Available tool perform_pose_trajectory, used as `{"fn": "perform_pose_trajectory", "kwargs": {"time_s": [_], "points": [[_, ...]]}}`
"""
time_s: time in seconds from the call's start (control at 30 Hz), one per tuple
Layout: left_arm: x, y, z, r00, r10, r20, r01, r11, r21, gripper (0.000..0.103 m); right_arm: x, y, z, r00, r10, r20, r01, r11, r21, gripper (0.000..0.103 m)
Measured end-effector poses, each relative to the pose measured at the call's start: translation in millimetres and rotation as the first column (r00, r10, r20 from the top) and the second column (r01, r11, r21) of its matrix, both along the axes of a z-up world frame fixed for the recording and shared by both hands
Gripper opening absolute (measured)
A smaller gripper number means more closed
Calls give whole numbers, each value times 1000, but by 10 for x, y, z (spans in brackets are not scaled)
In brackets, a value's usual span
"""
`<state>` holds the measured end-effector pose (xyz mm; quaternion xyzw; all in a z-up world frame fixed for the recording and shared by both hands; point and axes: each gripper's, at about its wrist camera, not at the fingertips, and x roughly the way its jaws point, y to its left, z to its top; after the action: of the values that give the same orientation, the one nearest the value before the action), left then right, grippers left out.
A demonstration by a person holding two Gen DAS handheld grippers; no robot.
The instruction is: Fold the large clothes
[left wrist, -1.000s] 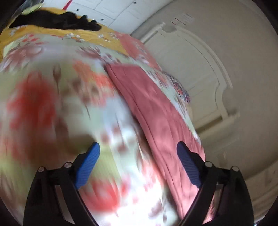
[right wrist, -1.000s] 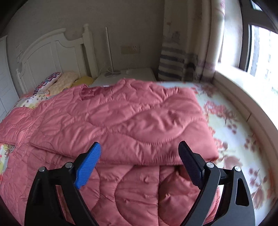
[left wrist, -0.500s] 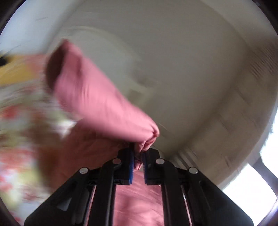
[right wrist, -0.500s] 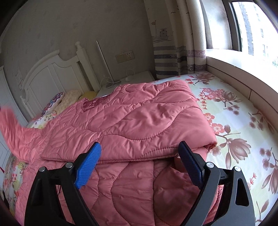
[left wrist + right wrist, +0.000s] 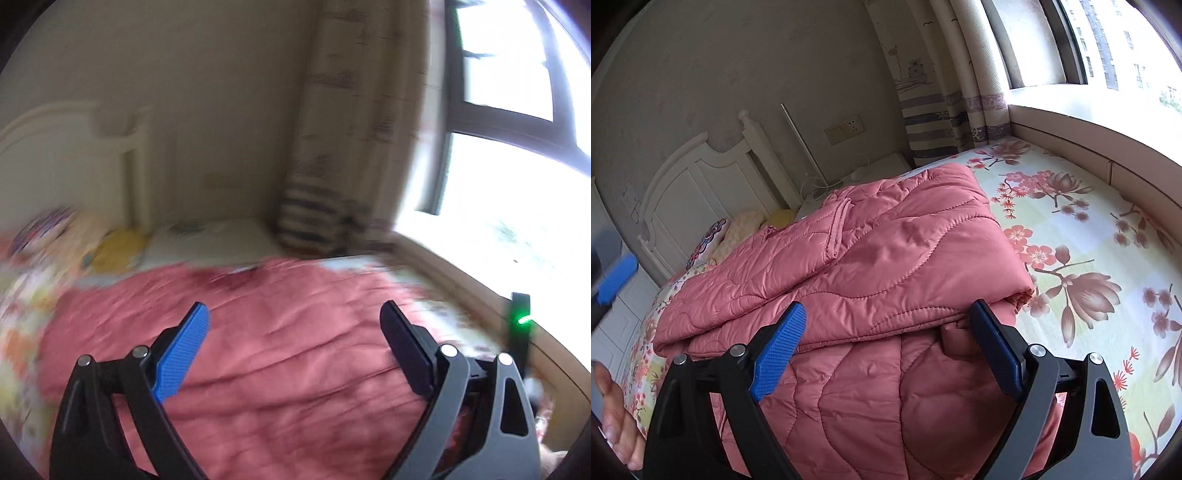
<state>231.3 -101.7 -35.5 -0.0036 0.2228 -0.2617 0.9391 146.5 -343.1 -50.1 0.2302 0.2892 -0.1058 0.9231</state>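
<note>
A pink quilted jacket (image 5: pixel 886 258) lies on the bed, its upper part folded over the lower part, with a sleeve (image 5: pixel 798 254) laid across the top layer. My right gripper (image 5: pixel 886 306) hovers open just above the fold's near edge, with nothing between its pads. In the blurred left wrist view my left gripper (image 5: pixel 293 306) hangs over the jacket (image 5: pixel 295 369); its jaws are opening and hold nothing. One blue pad of the left gripper (image 5: pixel 617 277) shows at the left edge of the right wrist view, and a hand (image 5: pixel 613 417) is below it.
The floral bed sheet (image 5: pixel 1089 240) lies bare to the right of the jacket. A white headboard (image 5: pixel 694 184) and pillows (image 5: pixel 713 236) stand at the far left, with a nightstand (image 5: pixel 871 170) behind. A striped curtain (image 5: pixel 942 110) and window ledge (image 5: pixel 1108 147) line the right side.
The left gripper closed on the pink sleeve, swung it across onto the folded jacket, let go and now stands open. The right gripper stayed open and rolled a little.
</note>
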Motion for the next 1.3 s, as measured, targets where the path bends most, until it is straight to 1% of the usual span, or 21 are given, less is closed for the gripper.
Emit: {"fn": "perform_pose_trajectory", "kwargs": {"time_s": [0.07,0.13,0.17,0.23,0.27,0.3,0.33,0.4,0.43,0.5,0.57,0.67,0.7,0.73,0.8,0.87,0.93,1.03,1.13,1.23,1.3], "points": [[151,461,22,990,134,-46,-136,990,-39,94,-4,20,10,1000,13,8,-13,1000,-6,87],[295,1057,-155,939,312,-143,-327,940,-101,94,-7,35,19,1000,20,14,-20,1000,-12,87],[314,1240,-186,916,361,-173,-383,917,-113,94,-11,45,24,1000,22,17,-22,1000,-15,87],[360,1675,-352,838,497,-226,-532,837,-131,94,7,96,50,999,31,6,-31,999,-28,87],[362,1820,-402,809,537,-240,-576,806,-136,94,40,141,77,999,51,-10,-51,998,-37,87],[350,1997,-505,764,588,-266,-635,758,-149,94,74,173,97,998,67,-20,-67,997,-43,86],[332,2119,-581,732,616,-289,-672,724,-159,94,118,211,127,996,84,-28,-86,995,-45,86],[260,2386,-588,686,634,-357,-716,675,-178,94,258,256,220,993,118,-29,-119,992,-31,86],[278,2441,-626,676,626,-388,-724,663,-191,94,356,254,265,990,137,-33,-137,991,-11,86],[312,2448,-644,669,621,-409,-727,660,-188,94,583,231,320,987,153,-58,-151,988,35,86],[340,2402,-658,673,614,-412,-719,675,-168,94,874,183,314,982,164,-90,-156,984,85,86],[332,2361,-620,678,613,-406,-712,685,-154,94,1213,83,106,970,136,-202,-99,978,182,86],[324,2362,-639,680,613,-403,-710,688,-152,94,1264,71,58,968,137,-211,-95,975,199,83],[321,2364,-657,681,610,-405,-708,690,-150,94,1309,73,8,968,139,-210,-95,974,206,77],[323,2348,-663,676,613,-410,-711,689,-142,94,1314,114,-19,969,152,-194,-115,975,191,35],[360,2359,-687,661,629,-410,-725,677,-129,94,1221,126,27,977,149,-152,-119,974,192,19],[369,2348,-687,663,630,-405,-722,680,-125,94,995,136,159,988,132,-83,-118,981,156,17],[354,2277,-645,666,649,-368,-722,685,-96,94,651,124,267,995,85,-46,-79,989,126,13],[351,2230,-620,675,650,-349,-713,696,-83,94,441,46,217,997,0,-81,4,999,54,11],[374,2186,-621,694,630,-348,-690,720,-72,96,448,-70,53,988,-13,-153,20,999,45,12],[370,2165,-612,703,624,-340,-681,729,-71,96,436,-101,63,984,-40,-173,45,999,29,17]]}}
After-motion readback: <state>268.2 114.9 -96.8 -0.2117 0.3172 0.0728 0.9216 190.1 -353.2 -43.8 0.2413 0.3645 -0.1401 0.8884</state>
